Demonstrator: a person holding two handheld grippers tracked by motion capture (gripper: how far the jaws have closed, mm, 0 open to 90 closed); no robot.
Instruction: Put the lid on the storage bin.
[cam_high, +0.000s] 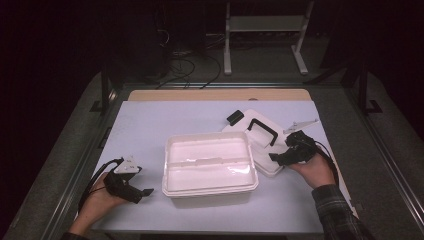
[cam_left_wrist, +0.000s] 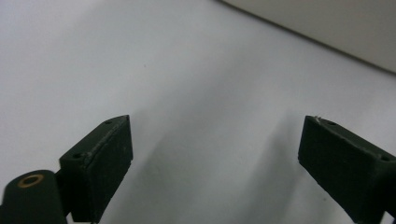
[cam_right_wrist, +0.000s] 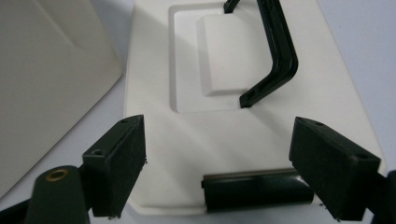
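The white plastic storage box (cam_high: 210, 165) sits open and upright before me, a shallow tray resting inside its rim. Its white lid (cam_high: 255, 142) lies flat just right of the box, touching it, black carry handle (cam_high: 262, 131) raised, a black latch (cam_right_wrist: 254, 189) on each short edge.

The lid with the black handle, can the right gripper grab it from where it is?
Probably yes. The right gripper is open right above the near edge of the lid, its jaws either side of the black latch, with nothing between.
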